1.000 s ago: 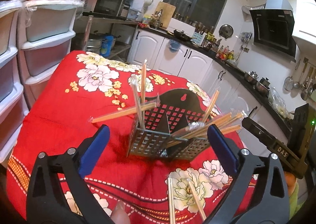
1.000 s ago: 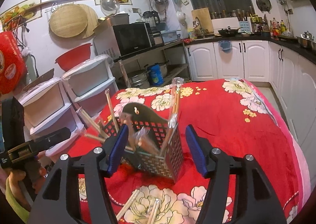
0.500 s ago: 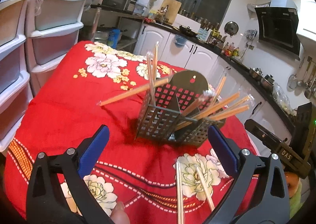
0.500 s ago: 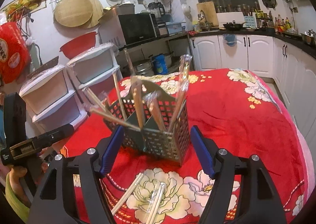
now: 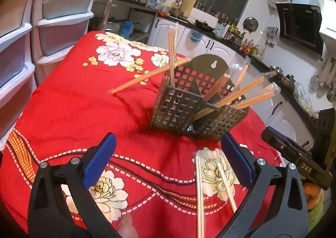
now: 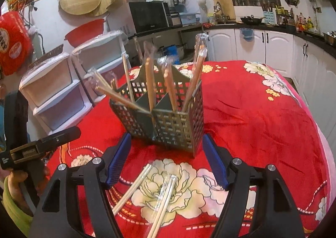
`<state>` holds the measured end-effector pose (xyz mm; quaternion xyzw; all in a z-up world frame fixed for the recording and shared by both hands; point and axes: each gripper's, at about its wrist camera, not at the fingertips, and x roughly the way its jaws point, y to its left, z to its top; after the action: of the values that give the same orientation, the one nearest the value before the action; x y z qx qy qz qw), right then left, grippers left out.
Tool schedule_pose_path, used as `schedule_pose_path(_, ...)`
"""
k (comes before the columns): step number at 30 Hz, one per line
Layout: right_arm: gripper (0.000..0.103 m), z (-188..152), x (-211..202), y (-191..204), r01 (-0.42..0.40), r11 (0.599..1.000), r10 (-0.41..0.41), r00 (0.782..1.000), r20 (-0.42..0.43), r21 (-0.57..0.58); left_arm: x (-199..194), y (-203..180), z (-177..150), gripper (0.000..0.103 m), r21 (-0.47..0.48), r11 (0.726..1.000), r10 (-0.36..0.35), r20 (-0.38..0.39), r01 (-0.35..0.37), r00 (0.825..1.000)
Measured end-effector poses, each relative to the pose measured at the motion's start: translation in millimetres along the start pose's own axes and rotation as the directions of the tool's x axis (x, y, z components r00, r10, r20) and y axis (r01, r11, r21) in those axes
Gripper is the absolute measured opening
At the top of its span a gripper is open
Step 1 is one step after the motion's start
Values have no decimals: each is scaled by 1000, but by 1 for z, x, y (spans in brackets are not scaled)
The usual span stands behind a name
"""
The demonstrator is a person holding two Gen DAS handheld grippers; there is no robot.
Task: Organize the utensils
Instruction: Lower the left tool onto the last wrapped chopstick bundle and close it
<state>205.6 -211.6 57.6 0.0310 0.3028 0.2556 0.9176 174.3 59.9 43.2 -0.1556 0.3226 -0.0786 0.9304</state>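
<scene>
**Hovering over loose chopsticks**

Holding both my blue-padded grippers, left gripper (image 5: pixel 168 154) and right gripper (image 6: pixel 166 157), wide apart and empty, the right having just widened. Pale wrapped chopsticks (image 6: pixel 147 191) lie on the red floral cloth (image 6: pixel 262 122), long axes toward the perforated metal holder (image 6: pixel 168 124).
</scene>
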Motion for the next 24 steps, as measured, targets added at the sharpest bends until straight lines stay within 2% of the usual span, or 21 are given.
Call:
schedule_pose_path(20,67,-45,25,-7,1,1000,-5,989,-150,-25,25,-12,-38,91,63,998,8,-112,-1,994)
schedule_pose_path(24,62,-47,33,-9,9,999,-15,984,-179,-33,30,-20,-46,91,89,996,1,-140,12,990)
